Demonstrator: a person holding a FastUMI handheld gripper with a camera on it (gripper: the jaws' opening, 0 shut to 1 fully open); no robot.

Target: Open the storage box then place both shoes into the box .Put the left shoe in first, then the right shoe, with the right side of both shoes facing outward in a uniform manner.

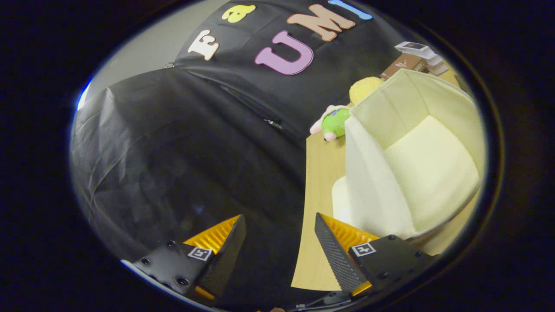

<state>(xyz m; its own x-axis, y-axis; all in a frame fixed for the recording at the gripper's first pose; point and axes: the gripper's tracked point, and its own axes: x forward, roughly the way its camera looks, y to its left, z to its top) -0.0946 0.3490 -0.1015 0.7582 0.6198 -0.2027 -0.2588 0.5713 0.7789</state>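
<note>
A cream fabric storage box [377,190] stands on the wooden table, to the right of my fingers and a little beyond them. Its top is open and I look into its bare, pale inside. A flat cream piece [340,199], likely the lid, lies against its near side by the right finger. My gripper [279,234] is open, with nothing between its fingers. The view is tilted; between the fingers I see black cloth and the table's edge. The left fingertip [234,242] hangs off the table, the right fingertip [329,242] over its edge.
The wooden table [321,173] ends in a straight edge just ahead of the right finger. Behind the box lie a green and pink plush toy [334,123] and a yellow plush [364,89]. Stacked boxes [416,58] sit farther back.
</note>
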